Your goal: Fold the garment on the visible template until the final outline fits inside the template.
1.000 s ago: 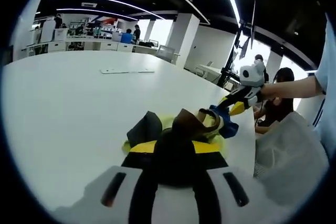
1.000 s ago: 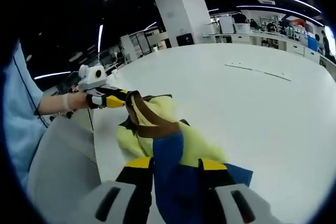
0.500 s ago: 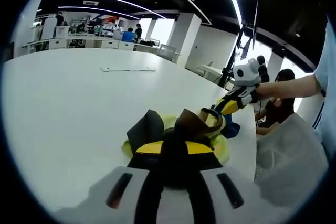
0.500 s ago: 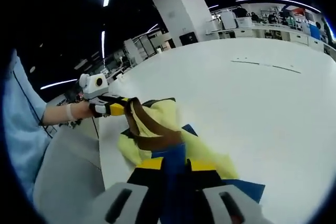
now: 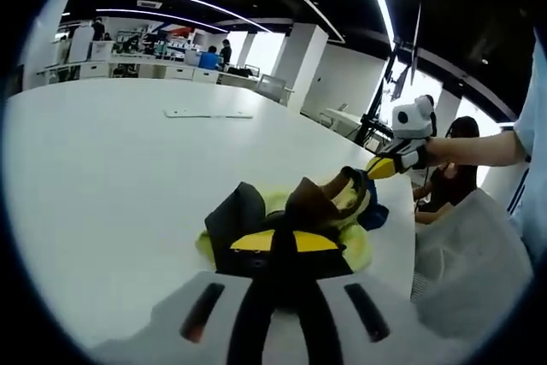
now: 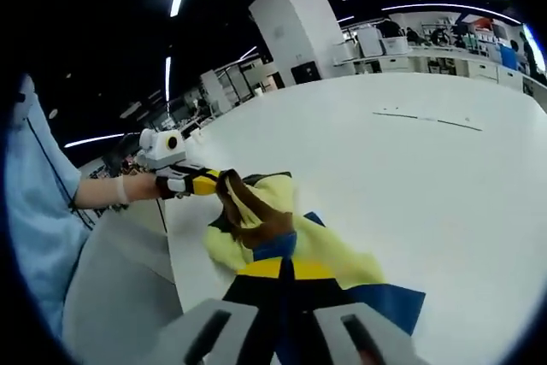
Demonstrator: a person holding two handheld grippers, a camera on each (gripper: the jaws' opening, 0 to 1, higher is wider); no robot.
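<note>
A crumpled garment of yellow, brown, black and blue cloth lies bunched on the white table. My left gripper is shut on a dark fold at its near side. My right gripper reaches in from the right, pinching the cloth's far corner. In the right gripper view, the right gripper is shut on blue and brown cloth of the garment. The left gripper holds a brown fold to the upper left. A flat blue panel lies beside the yellow cloth; I cannot tell whether it belongs to the garment.
A thin pale strip lies far out on the table, also visible as the strip. The table edge runs close to the garment, with the person's grey lap and light blue sleeve beyond it. Pillars and desks stand in the background.
Both pairs of jaws have drawn tighter on the cloth. The two grippers have come closer together, and the garment is more bunched between them.
</note>
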